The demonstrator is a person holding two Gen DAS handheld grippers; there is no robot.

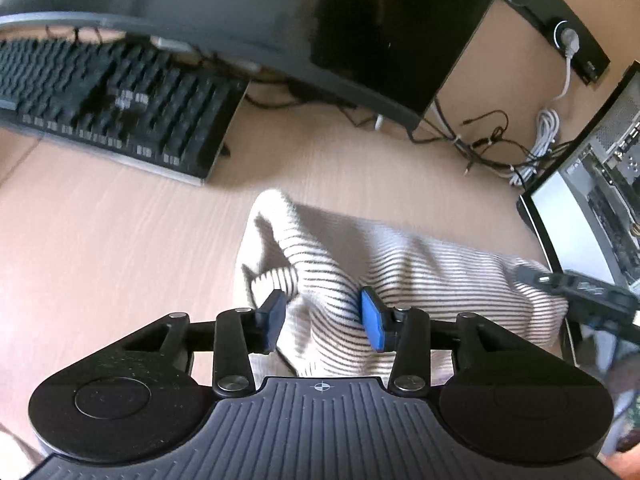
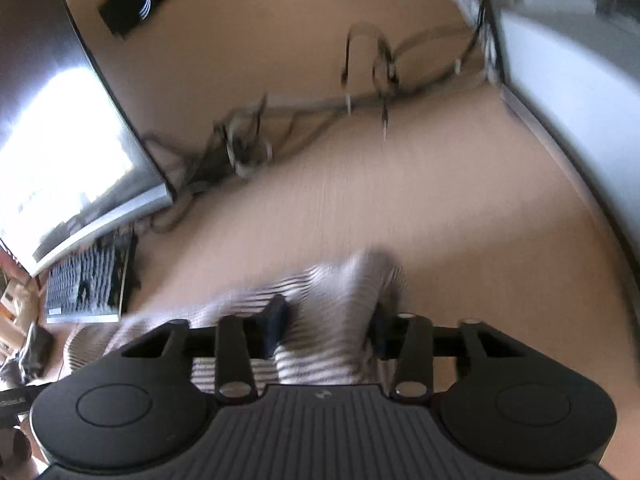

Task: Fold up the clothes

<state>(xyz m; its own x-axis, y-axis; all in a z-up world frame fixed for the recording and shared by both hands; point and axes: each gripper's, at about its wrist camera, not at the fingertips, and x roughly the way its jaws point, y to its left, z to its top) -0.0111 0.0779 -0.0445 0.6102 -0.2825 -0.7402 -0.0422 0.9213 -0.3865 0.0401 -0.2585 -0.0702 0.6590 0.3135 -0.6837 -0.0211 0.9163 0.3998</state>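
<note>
A cream garment with thin dark stripes (image 1: pixel 400 272) lies bunched on the light wooden desk (image 1: pixel 120 240). My left gripper (image 1: pixel 324 316) is open, its blue pads either side of a raised fold of the garment. My right gripper (image 2: pixel 328 324) is also open, with a striped fold (image 2: pixel 332 304) between its fingers; this view is blurred by motion. The right gripper's tip (image 1: pixel 560 284) shows at the garment's right end in the left wrist view.
A black keyboard (image 1: pixel 112 104) lies at the back left under a dark monitor (image 1: pixel 320 20). A tangle of cables (image 1: pixel 500 148) and a power strip (image 1: pixel 560 36) are at the back right. A computer case (image 1: pixel 600 200) stands to the right.
</note>
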